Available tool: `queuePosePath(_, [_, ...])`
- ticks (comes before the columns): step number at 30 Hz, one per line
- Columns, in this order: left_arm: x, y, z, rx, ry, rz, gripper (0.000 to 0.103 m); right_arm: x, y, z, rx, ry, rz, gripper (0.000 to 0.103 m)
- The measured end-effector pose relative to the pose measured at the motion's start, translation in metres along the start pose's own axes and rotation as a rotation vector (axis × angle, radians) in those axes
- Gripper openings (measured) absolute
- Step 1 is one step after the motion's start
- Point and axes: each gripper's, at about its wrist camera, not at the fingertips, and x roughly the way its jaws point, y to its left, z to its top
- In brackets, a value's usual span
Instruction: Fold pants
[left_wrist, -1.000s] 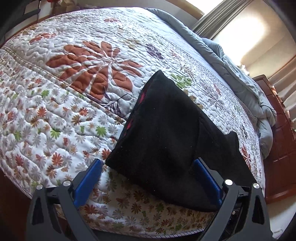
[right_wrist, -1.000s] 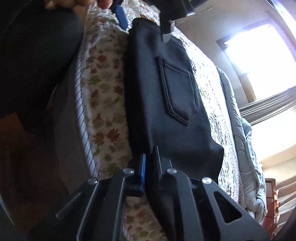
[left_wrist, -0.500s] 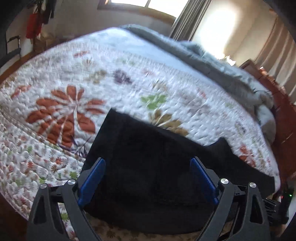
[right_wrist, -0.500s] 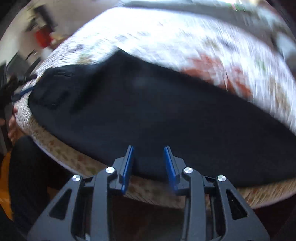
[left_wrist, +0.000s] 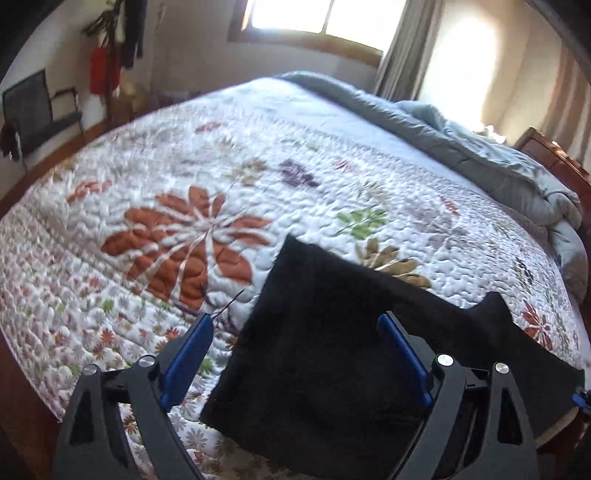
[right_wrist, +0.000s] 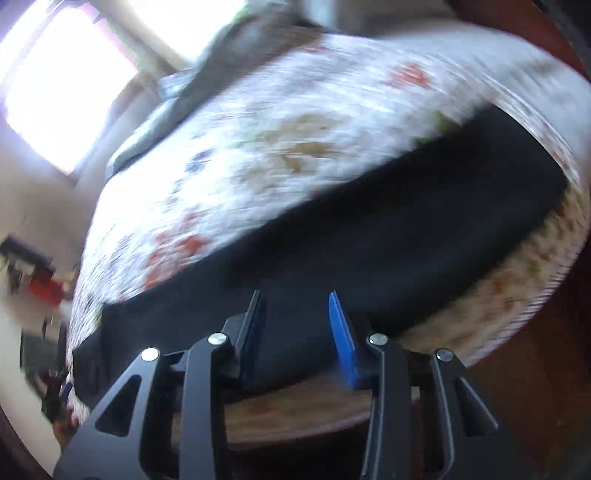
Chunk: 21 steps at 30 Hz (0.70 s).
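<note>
Pants (left_wrist: 332, 354), black and matte with a soft, slightly fuzzy weave, lie flat along the near edge of the bed, and from my left gripper (left_wrist: 293, 325) I look down on one blunt, squared end of them. That gripper's jaws stand wide apart, the blue pads on black angular frames clear of the cloth; one finger hangs over the quilt, the other over the dark fabric, and nothing is pinched between them. My right gripper (right_wrist: 295, 299) has just been opening; its jaws now stand partly apart with a plain gap, holding nothing, and the pants (right_wrist: 332, 236) show beyond them as a long dark band stretched across the mattress edge. That view is smeared with blur, so I cannot make out seams or pockets there. Moving outward, the quilt (left_wrist: 221, 184) under the garment is white, puckered all over with stitched ripples, printed with a large rust-orange leaf spray, smaller green, tan and purple sprigs, and a border of little flowers along the near side. Behind it a puffy grey-blue comforter (left_wrist: 461, 140) is heaped in rounded folds along the far side of the bed. A wooden headboard (left_wrist: 546, 155) shows reddish brown at the right, grey curtains (left_wrist: 399, 48) hang beside a bright window (left_wrist: 317, 18), and a dark metal chair (left_wrist: 37, 110) stands by the left wall.
</note>
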Motion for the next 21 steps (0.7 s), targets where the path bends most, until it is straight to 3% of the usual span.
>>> queuePosePath(2, [-0.003,-0.010,0.004,0.058,-0.028,-0.010,0.091,-0.005,-0.048,0.003,0.098,-0.015,0.021,0.025])
queuePosePath(4, [-0.004,-0.024,0.003,0.132,-0.031,-0.030,0.091,-0.021,-0.080,0.012,0.201,-0.084,0.045,0.030])
queuePosePath(5, [-0.002,-0.031,0.003,0.168,-0.015,-0.046,0.092,-0.034,-0.097,0.016,0.257,-0.132,0.058,0.040])
queuePosePath(8, [0.014,-0.046,-0.001,0.230,0.080,-0.094,0.092,-0.055,-0.154,0.023,0.453,-0.218,0.141,0.046])
queuePosePath(12, [0.047,-0.047,-0.007,0.203,0.240,-0.117,0.093,-0.053,-0.207,0.017,0.658,-0.255,0.260,0.054])
queuePosePath(17, [0.055,-0.041,-0.011,0.165,0.274,-0.135,0.097,-0.034,-0.232,0.012,0.713,-0.261,0.365,0.058])
queuePosePath(21, [0.052,-0.038,-0.009,0.139,0.259,-0.141,0.097,-0.041,-0.235,0.019,0.673,-0.274,0.431,0.060])
